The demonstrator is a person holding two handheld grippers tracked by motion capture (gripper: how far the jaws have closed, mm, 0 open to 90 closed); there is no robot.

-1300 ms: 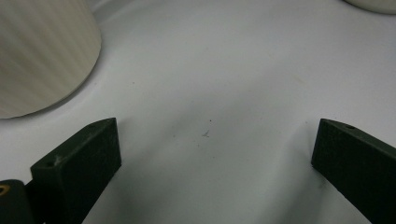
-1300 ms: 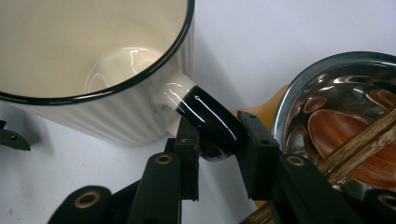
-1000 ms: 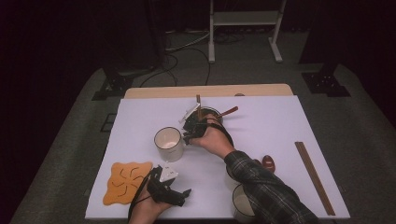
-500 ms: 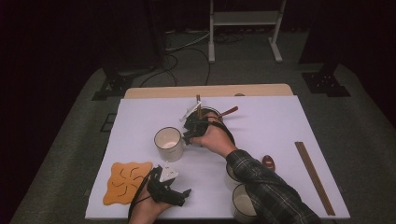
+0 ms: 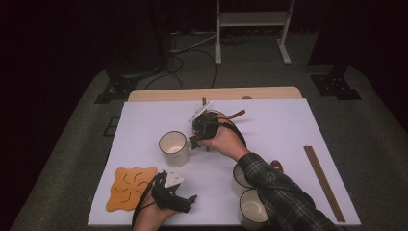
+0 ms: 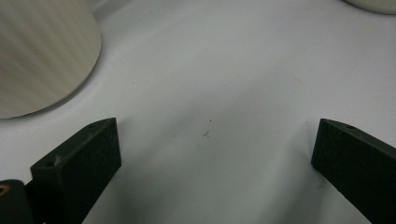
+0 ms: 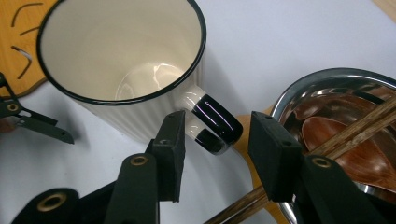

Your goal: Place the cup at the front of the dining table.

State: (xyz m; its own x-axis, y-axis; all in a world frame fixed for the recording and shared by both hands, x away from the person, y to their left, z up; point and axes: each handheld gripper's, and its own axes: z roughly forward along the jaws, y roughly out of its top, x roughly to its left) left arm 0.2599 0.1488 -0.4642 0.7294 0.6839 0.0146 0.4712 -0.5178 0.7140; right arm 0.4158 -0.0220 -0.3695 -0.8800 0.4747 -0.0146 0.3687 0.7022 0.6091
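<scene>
While the cream mug (image 7: 126, 70) stands upright and empty on the white table cover (image 5: 288, 125), left of centre, the steel bowl (image 7: 327, 84) just beside its handle (image 7: 212, 123) holds a brown wooden spoon (image 7: 345, 149) and chopsticks (image 7: 355, 128) that lean out over the rim. Since a second ago, the right gripper (image 7: 217, 149) has been opening its jaws; the mug has not shifted. The black-striped handle sits between the two pads, and both pads stand clear of it, so nothing is gripped. Nearer the person, the left gripper (image 5: 175, 197) rests low with its jaws spread wide over bare cover, beside an orange mat (image 5: 131, 186). Two more mugs (image 5: 252, 211) stand under the right sleeve.
</scene>
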